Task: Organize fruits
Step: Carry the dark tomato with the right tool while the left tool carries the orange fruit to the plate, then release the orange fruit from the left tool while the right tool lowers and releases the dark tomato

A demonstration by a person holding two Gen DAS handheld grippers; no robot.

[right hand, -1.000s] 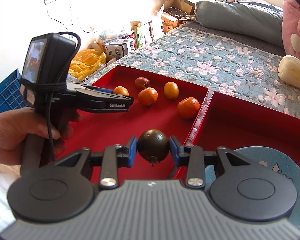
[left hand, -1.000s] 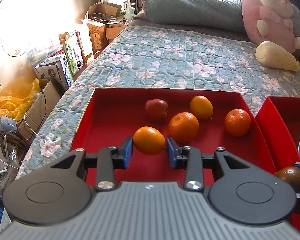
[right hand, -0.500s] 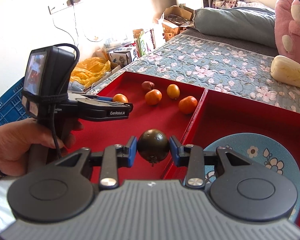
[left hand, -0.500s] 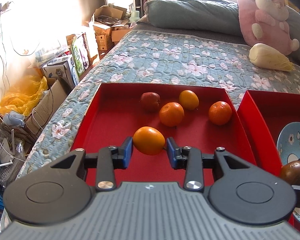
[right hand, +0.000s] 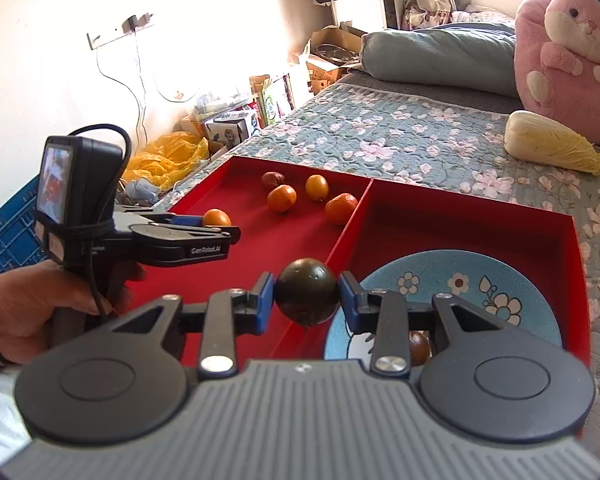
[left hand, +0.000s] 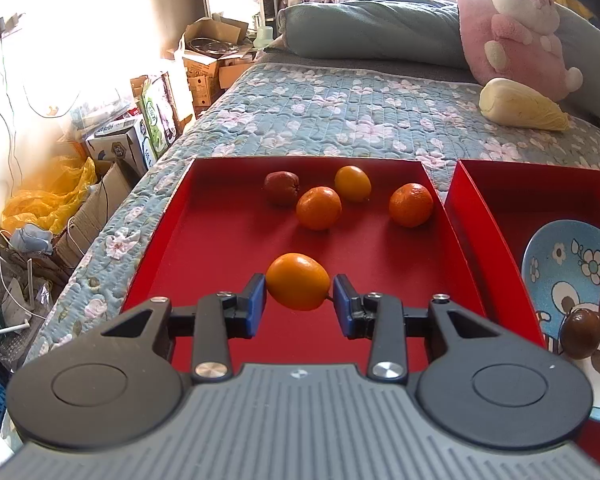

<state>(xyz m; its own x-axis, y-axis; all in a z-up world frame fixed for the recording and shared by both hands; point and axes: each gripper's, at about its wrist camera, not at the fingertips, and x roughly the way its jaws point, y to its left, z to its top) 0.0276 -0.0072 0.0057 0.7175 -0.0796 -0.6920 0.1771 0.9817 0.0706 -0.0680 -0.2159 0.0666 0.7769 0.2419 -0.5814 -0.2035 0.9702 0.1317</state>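
My left gripper (left hand: 299, 306) is shut on an orange fruit (left hand: 298, 281) and holds it above the left red tray (left hand: 220, 240). Several fruits lie at that tray's far end: a dark red one (left hand: 282, 187), two oranges (left hand: 318, 208) (left hand: 411, 204) and a yellow-orange one (left hand: 352, 183). My right gripper (right hand: 306, 300) is shut on a dark brown-green fruit (right hand: 306, 291) above the divide between the trays. The right red tray (right hand: 460, 216) holds a blue flowered plate (right hand: 480, 296) with a dark brown fruit (left hand: 582, 333) on it.
The trays sit on a floral quilt (left hand: 340, 112). A cabbage (left hand: 520, 106), a pink plush rabbit (left hand: 516, 28) and a pillow (left hand: 372, 24) lie at the far side. Boxes and a yellow bag (left hand: 44, 204) crowd the floor at left. A blue crate (right hand: 8, 236) stands low left.
Both grippers have pulled back and risen with their fruits. The view has shifted right, so the blue plate and the fruit on it now show.
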